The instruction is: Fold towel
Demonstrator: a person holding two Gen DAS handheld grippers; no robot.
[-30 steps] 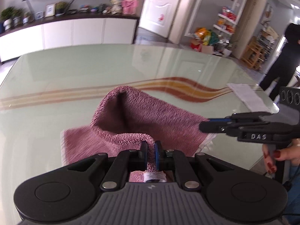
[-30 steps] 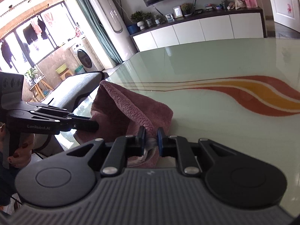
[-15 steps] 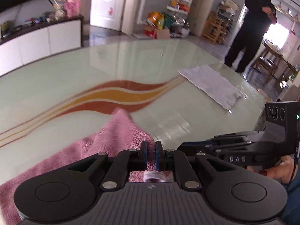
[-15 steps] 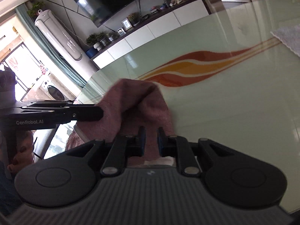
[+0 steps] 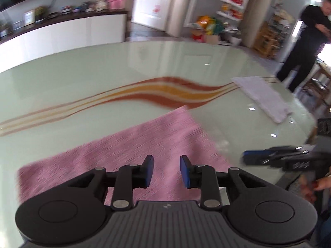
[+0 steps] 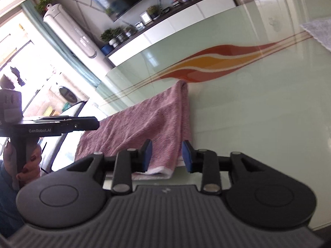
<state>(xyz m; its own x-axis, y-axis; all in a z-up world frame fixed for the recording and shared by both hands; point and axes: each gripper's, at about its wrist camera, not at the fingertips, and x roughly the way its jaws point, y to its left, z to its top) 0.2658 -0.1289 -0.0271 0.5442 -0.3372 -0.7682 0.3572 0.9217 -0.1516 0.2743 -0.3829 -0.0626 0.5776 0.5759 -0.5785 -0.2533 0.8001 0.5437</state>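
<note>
While both pairs of tongs hang released with nothing between them, a pink towel point(image 5: 132, 155) lies flat on a pale green glass surface point(image 5: 103, 72). From the left wrist view, the left tongs point(image 5: 166, 172) sit above the near part of the towel, blue pads point(image 5: 149, 171) spread apart with pink cloth showing in the gap. The towel stretches from the near left toward a far right corner that reaches a red and orange wavy stripe point(image 5: 165, 91) printed across the surface. This view is blurred. To the right, the right tongs point(image 5: 251, 158) point left just beside the towel's right edge; from this side I cannot tell how wide they stand. A white cloth point(image 5: 262, 99) lies well apart at the far right of the surface, and a person in black point(image 5: 304, 41) stands beyond it.

From the right wrist view, the right tongs point(image 6: 167, 155) are spread wide above the towel's point(image 6: 144, 128) near end, where a white hem shows. The towel appears doubled, with a raised fold running along its right side. The left tongs point(image 6: 91, 124) enter from the left, tips near the towel's left edge.
</note>
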